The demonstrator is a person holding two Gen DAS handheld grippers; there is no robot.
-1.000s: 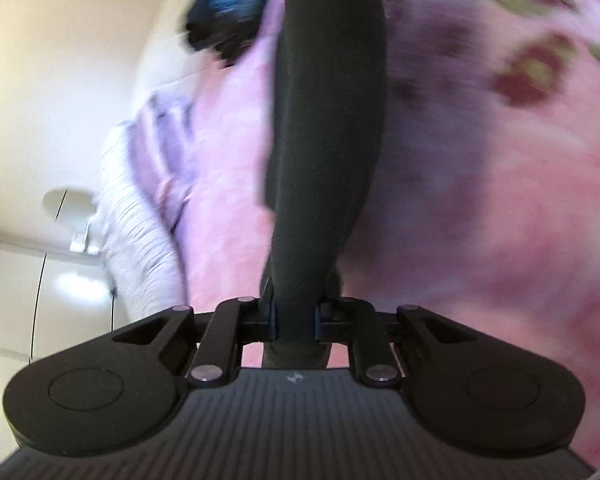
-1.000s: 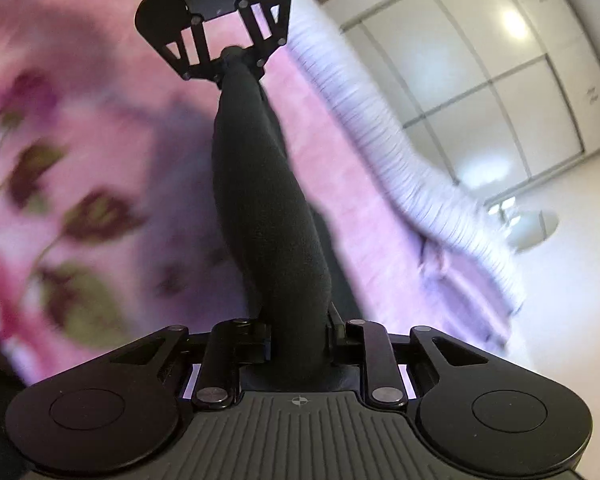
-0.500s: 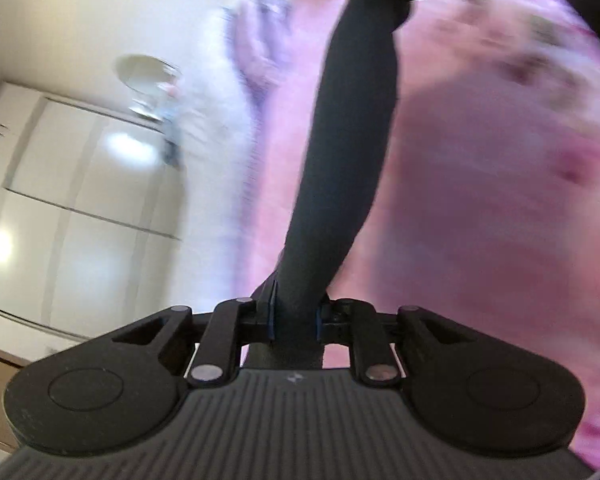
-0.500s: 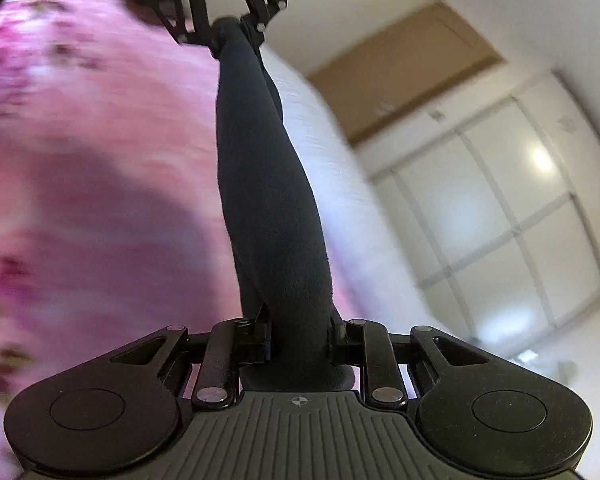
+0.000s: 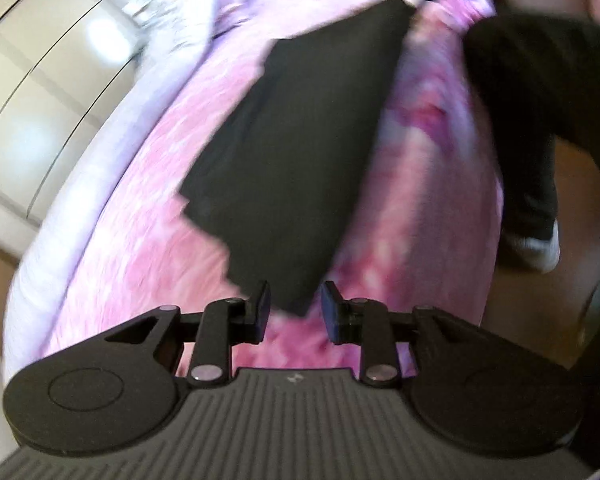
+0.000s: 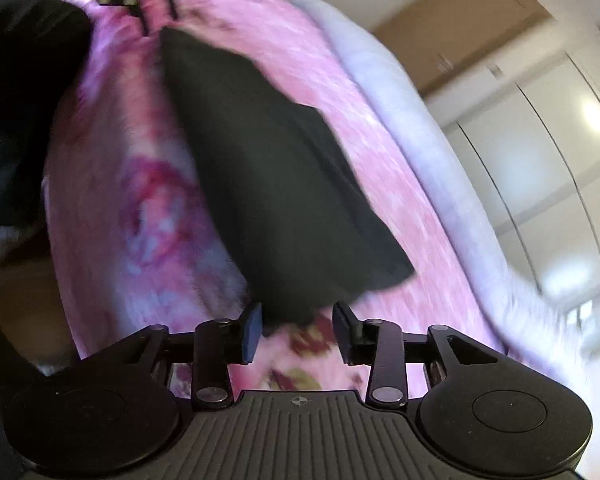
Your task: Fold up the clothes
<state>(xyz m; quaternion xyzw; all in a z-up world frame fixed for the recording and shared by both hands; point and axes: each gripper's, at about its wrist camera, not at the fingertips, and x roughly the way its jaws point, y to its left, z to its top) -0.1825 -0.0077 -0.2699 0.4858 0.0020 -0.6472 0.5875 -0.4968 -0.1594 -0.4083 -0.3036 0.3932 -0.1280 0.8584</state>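
Lying flat on a pink floral blanket (image 5: 148, 248), a black garment (image 5: 296, 160) stretches lengthwise between the two tools, its near corner reaching to just in front of each one. The left gripper (image 5: 294, 307) has its fingers spread apart with nothing between them, the cloth's corner sitting just beyond the tips. The right gripper (image 6: 297, 330) is likewise spread wide and grips nothing, the garment's other end lying just ahead of it; whether either pad touches the fabric is lost in the blur. No box, basket or other holder shows in either view. Under the blanket a pale lilac cover (image 5: 80, 184) runs along the far edge of the bed. Beyond it stand white wardrobe doors (image 6: 540, 152) with glare on them, beside a light brown wooden panel (image 6: 464, 20). On the near side of the bed a person's leg in dark trousers (image 5: 536, 92) ends in a white shoe (image 5: 536, 248) on a brown floor (image 5: 540, 320).
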